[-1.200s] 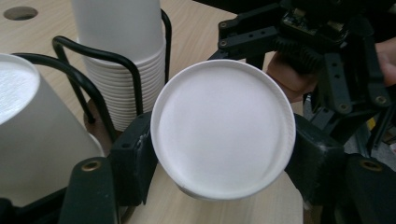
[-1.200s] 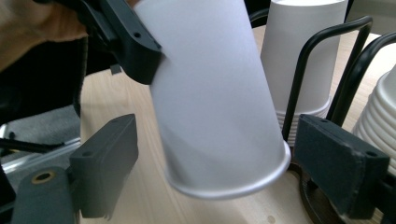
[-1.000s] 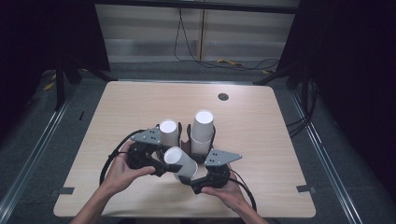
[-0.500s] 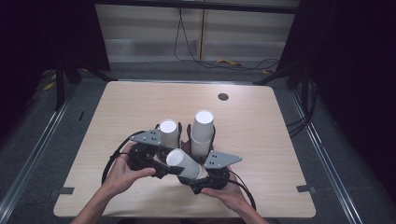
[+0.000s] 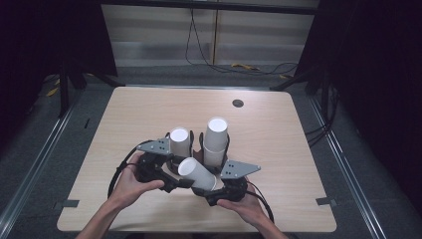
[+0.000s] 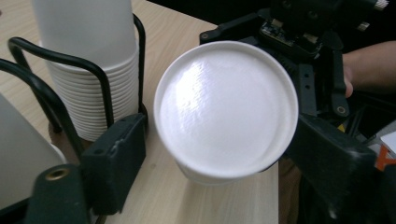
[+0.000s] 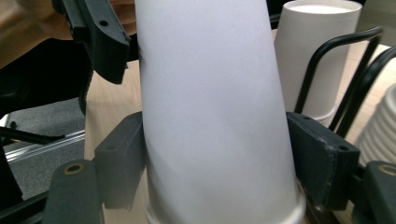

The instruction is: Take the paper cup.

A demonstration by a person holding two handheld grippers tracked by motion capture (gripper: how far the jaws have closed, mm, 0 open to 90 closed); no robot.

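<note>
A white paper cup lies tilted between my two grippers, just in front of a black wire holder. My right gripper has just been closing and its pads now press both sides of the cup's wall. My left gripper has just been opening. Its jaws stand wide on either side of the cup's base, and the left jaw is clear of it. The holder carries a short cup stack and a taller cup stack.
The wooden table has a small dark round grommet near its far edge. Black cables loop from both grippers across the near part of the table. The holder's wire loops stand close beside the left jaw.
The tilted cup and both hands are where they were. The jaws' movement hardly shows at the high view's size.
</note>
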